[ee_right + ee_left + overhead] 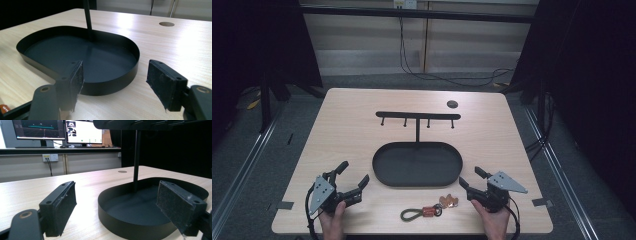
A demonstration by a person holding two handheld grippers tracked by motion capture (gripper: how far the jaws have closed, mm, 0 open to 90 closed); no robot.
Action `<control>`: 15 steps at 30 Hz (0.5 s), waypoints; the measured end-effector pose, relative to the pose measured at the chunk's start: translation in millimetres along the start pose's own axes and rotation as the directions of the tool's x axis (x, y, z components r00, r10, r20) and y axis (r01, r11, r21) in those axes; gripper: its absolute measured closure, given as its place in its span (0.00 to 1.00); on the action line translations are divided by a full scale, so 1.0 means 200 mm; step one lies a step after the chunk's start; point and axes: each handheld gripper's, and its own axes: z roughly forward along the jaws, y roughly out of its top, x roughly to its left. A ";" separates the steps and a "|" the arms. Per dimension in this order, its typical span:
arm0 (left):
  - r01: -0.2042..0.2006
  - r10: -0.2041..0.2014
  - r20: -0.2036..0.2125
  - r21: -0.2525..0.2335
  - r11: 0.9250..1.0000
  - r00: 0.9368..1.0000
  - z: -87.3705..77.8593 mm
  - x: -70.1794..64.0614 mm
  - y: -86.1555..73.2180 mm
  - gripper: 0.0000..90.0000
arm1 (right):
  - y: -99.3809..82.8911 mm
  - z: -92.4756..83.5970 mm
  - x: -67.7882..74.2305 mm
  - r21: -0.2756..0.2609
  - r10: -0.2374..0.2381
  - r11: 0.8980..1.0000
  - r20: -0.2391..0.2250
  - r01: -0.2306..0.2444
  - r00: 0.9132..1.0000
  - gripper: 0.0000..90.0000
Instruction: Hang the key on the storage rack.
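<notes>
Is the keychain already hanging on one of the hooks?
No, the keychain lies flat on the table, in front of the tray.

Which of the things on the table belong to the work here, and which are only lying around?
Likely part of the work:
- keychain with green cord, nearest the claws
- black stand with hooks
- its oval tray
- left claw and right claw, both open and empty

Only lying around:
- small coppery pieces beside the keychain, too small to identify
- round hole in the table
- cables on the floor behind
</notes>
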 end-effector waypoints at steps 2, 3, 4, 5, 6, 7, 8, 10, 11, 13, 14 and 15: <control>0.000 0.000 0.000 0.000 1.000 1.000 0.00 0.00 0.00 0.18 | 0.02 -0.01 0.01 0.018 0.014 1.000 -0.015 -0.013 1.000 0.35; 0.000 0.000 0.000 0.000 1.000 1.000 0.00 0.00 0.00 0.18 | 0.02 -0.01 0.01 0.018 0.014 1.000 -0.015 -0.013 1.000 0.35; 0.001 -0.001 0.000 0.000 1.000 1.000 0.00 0.00 0.00 0.18 | 0.03 -0.01 0.01 0.017 0.017 1.000 -0.026 -0.017 1.000 0.35; 0.000 0.000 0.000 0.000 1.000 1.000 0.00 0.00 0.00 0.18 | 0.05 -0.02 0.02 0.018 -0.002 1.000 -0.036 0.002 0.999 0.37; 0.000 0.000 0.000 0.000 1.000 1.000 0.00 0.00 0.00 0.18 | 0.05 -0.02 0.02 0.018 -0.002 1.000 -0.036 0.002 0.999 0.37; 0.000 0.000 0.000 0.000 1.000 1.000 0.00 0.00 0.00 0.18 | 0.06 -0.02 0.02 0.031 0.003 1.000 -0.058 -0.001 0.998 0.36; 0.000 0.000 0.000 0.000 1.000 1.000 0.00 0.00 0.00 0.18 | 0.06 -0.02 0.02 0.031 0.003 1.000 -0.058 -0.001 0.998 0.36; 0.000 0.000 0.000 0.000 1.000 1.000 0.00 0.00 0.00 0.18 | 0.08 -0.01 0.03 0.054 -0.004 0.999 -0.077 0.008 0.997 0.38; 0.000 0.000 0.000 0.000 1.000 1.000 0.00 0.00 0.00 0.18 | 0.08 -0.01 0.03 0.068 -0.008 0.998 -0.090 0.014 0.996 0.39; 0.002 -0.002 0.001 0.000 1.000 1.000 0.00 0.00 0.00 0.18 | 0.10 0.00 0.04 0.088 0.006 0.996 -0.118 0.005 0.993 0.42; 0.002 -0.002 0.001 0.000 1.000 1.000 0.00 0.00 0.00 0.18 | 0.10 0.00 0.04 0.088 0.006 0.996 -0.118 0.005 0.993 0.42; 0.000 0.000 -0.001 0.000 1.000 1.000 0.00 0.00 0.00 0.18 | 0.10 0.00 0.04 0.092 0.008 0.996 -0.128 0.004 0.992 0.42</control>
